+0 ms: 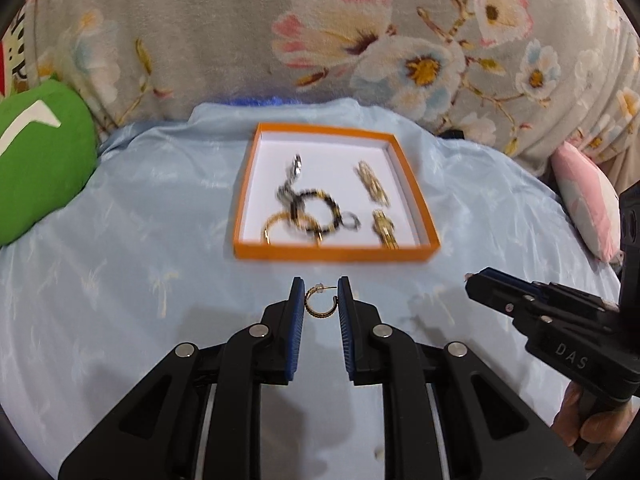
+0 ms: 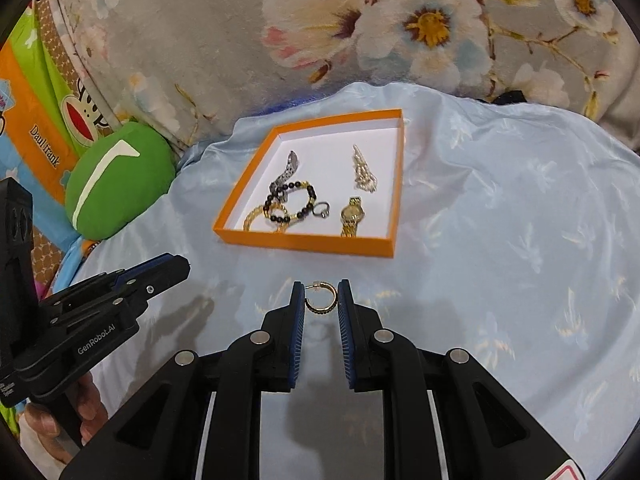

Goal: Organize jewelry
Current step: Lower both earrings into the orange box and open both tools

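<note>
The left gripper pinches a small gold hoop earring between its blue pads. Its jaws are nearly closed, with only the little hoop keeping them apart. The right gripper does the same with a second gold hoop earring, squeezed between its own two pads. Both earrings hang in the air above the light blue cloth, just in front of the orange box.

The orange box is flat, has no lid on, and is white inside. It sits on the blue cloth. Inside the box, at the front right, lies a gold watch. Behind the watch is a pale gold sparkly piece. On the left side of the box are a black bead bracelet, a gold chain bracelet and a silver watch, all in a little heap and touching. A small silver ring lies between the heap and the gold watch.

Left of the box is a green pillow. Behind the box is a big grey blanket with flowers. Right of the box, at the far edge, is a pink pillow.

A person's hand holds the left gripper's handle.
</note>
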The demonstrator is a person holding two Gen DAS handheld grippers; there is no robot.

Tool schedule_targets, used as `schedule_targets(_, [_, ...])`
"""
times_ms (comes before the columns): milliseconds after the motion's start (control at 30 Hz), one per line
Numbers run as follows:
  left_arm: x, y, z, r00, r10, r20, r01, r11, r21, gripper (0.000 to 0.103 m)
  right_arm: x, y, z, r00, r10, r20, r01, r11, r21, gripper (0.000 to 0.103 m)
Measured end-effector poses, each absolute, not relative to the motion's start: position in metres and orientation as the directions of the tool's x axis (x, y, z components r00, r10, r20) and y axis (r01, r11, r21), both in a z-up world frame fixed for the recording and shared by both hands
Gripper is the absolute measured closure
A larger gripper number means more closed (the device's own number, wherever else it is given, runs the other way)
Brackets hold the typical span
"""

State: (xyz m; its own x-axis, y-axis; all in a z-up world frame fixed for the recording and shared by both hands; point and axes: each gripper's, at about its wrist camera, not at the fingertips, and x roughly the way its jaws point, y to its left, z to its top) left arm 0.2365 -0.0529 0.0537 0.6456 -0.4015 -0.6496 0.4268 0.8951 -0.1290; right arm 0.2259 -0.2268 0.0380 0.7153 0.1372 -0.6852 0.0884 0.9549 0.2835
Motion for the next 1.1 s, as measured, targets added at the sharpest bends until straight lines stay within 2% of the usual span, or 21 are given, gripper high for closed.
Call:
schedule_targets(167, [0.3, -0.069, 0.063, 0.659, -0.415, -0.628, 0.42, 0.895, -0.151, 0.087, 0.294, -0.245, 0.044, 0.733, 0.132, -0.668, 0.095, 0.952, 0.292, 0.087])
schedule_targets(400, [0.379, -0.096, 0.051, 0.678, -0.371, -0.635, 0.375, 0.917, -0.136, 0.087, 0.372, -0.257, 0.036, 0.73, 0.101, -0.676, 0.105, 0.961, 0.257, 0.087])
schedule_targets(767, [0.437, -0.119, 0.023, 0.651, -0.362, -0.667, 0.382, 0.916, -0.124, 0.086, 0.42, -0.254, 0.012, 0.703, 0.082, -0.706, 0.1, 0.972, 0.213, 0.087])
schedule_targets(933, [0.433, -0.114, 0.027, 0.709, -0.323, -0.627, 0.348, 0.933, -0.087, 0.052, 0.417, -0.256, 0.016, 0.73, 0.083, -0.679, 0.103, 0.968, 0.229, 0.084])
schedule_targets(1033, [0.43, -0.1, 0.036, 0.713, -0.354, -0.605, 0.339, 0.93, -0.145, 0.051, 0.404, -0.261, 0.027, 0.752, 0.081, -0.654, 0.105, 0.965, 0.241, 0.084])
schedule_targets(1100, [0.418, -0.09, 0.044, 0.733, -0.344, -0.587, 0.329, 0.934, -0.137, 0.051, 0.387, -0.264, 0.036, 0.765, 0.077, -0.639, 0.107, 0.964, 0.245, 0.084])
